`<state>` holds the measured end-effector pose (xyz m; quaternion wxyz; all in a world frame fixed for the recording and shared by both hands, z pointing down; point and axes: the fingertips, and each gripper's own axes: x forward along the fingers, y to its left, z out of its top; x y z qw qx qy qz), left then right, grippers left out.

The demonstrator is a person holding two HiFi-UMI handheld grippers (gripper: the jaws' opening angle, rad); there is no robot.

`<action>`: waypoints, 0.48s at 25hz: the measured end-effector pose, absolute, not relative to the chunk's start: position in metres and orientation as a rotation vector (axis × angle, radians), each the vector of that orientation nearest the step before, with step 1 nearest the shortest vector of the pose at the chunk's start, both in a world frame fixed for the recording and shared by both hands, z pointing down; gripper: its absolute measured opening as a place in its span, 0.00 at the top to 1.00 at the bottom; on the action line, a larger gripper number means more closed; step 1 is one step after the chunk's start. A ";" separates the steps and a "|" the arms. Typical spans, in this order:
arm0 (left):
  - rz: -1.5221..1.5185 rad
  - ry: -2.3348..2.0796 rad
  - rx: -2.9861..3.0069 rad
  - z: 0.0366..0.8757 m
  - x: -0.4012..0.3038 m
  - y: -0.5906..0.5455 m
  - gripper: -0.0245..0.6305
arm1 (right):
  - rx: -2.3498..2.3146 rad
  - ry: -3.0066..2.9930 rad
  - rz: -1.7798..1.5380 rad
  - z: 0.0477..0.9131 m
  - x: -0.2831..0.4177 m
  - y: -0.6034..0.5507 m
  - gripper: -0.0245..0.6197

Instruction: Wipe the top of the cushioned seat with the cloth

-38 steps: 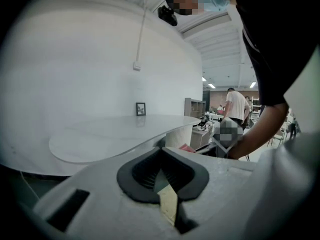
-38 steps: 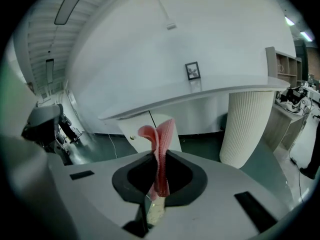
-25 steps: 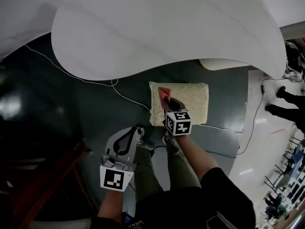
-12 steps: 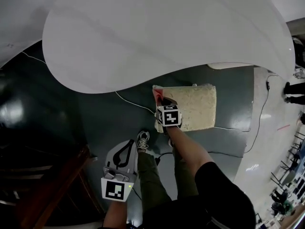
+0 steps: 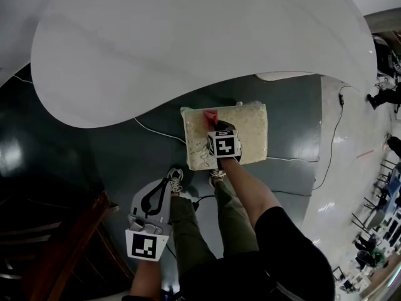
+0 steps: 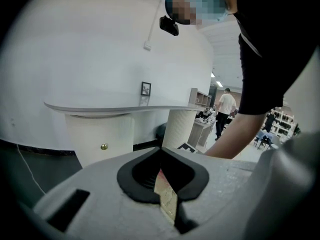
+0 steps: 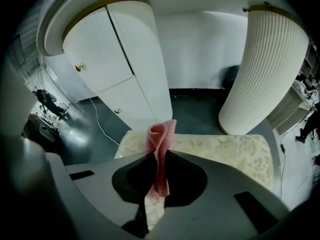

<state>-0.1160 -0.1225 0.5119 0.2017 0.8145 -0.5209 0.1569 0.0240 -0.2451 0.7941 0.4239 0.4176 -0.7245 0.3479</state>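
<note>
The cushioned seat (image 5: pixel 241 140) is a cream, patterned square pad on the dark floor, and its top also shows in the right gripper view (image 7: pixel 225 151). My right gripper (image 5: pixel 215 125) hangs over the seat's far left part, shut on a pink cloth (image 5: pixel 210 115). In the right gripper view the folded cloth (image 7: pixel 161 139) sticks up between the jaws of the right gripper (image 7: pixel 159 159). My left gripper (image 5: pixel 164 187) hangs low beside the person's legs, away from the seat, shut with nothing in it. The left gripper (image 6: pixel 162 156) faces away from the seat.
A large white curved counter (image 5: pixel 188 42) overhangs the seat's far side. A white cable (image 5: pixel 156 130) runs across the floor to the seat's left. A ribbed white column (image 7: pixel 260 69) and white cabinet doors (image 7: pixel 115 64) stand behind. Brown wooden furniture (image 5: pixel 62 243) lies at lower left.
The right gripper carried the cloth to the seat's left edge, then back a little toward the middle. The left gripper stayed low and shut.
</note>
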 end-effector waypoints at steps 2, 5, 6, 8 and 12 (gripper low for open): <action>0.437 -1.433 2.278 0.514 -0.103 -0.126 0.94 | 1.075 -1.787 0.867 0.794 0.055 -0.253 0.92; 0.437 -1.388 2.286 0.520 -0.079 -0.133 0.93 | 1.119 -1.746 0.858 0.794 0.104 -0.265 0.92; 0.442 -1.371 2.296 0.522 -0.070 -0.136 0.93 | 1.133 -1.731 0.850 0.794 0.120 -0.269 0.92; 0.451 -1.341 2.317 0.523 -0.055 -0.140 0.93 | 1.173 -1.699 0.841 0.793 0.153 -0.275 0.92; 0.442 -1.306 2.342 0.522 -0.031 -0.150 0.93 | 1.263 -1.634 0.838 0.790 0.215 -0.283 0.92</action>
